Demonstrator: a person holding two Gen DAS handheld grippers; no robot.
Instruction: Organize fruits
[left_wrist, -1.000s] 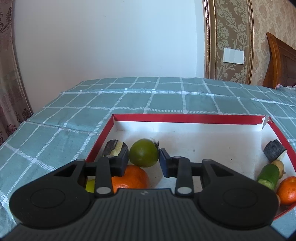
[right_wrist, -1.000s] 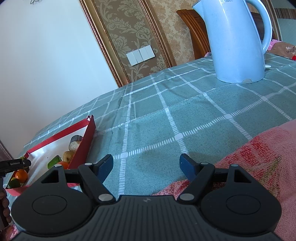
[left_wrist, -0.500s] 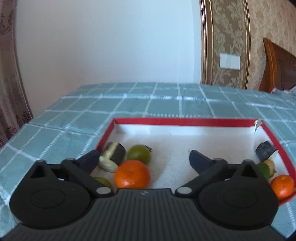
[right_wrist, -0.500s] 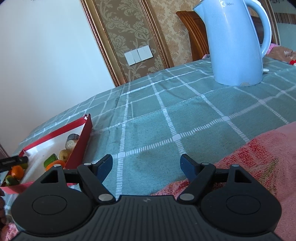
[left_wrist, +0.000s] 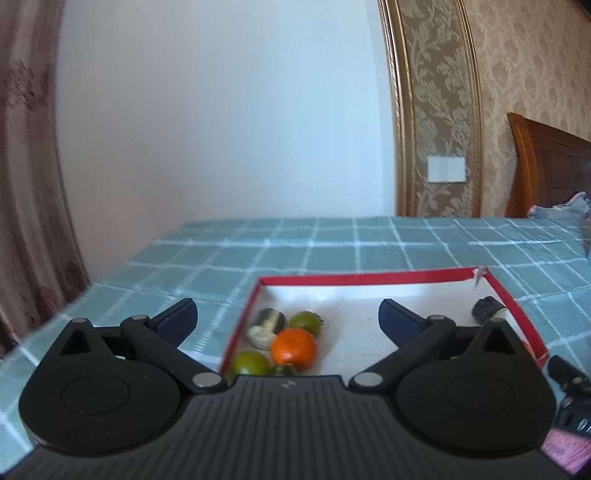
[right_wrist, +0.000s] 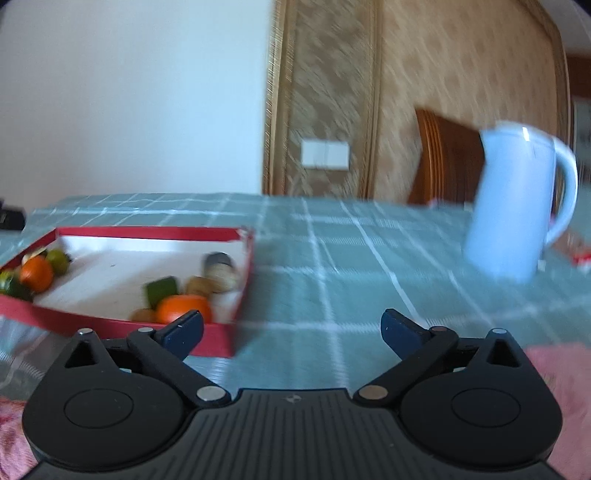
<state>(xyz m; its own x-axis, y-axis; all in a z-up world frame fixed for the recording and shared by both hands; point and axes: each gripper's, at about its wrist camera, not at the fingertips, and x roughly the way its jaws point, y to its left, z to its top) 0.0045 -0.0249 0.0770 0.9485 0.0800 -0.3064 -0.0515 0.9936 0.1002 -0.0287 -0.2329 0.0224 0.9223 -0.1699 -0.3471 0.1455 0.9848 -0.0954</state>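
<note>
Both tools spread with nothing between, left tool (left_wrist: 287, 319) and right tool (right_wrist: 291, 330) jaws just opened; orange (left_wrist: 293, 350) sits lower-centre in red tray (left_wrist: 362, 277).

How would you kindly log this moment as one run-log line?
left gripper: open, empty | right gripper: open, empty, just widened | orange: in red tray | kettle: on tablecloth
</note>
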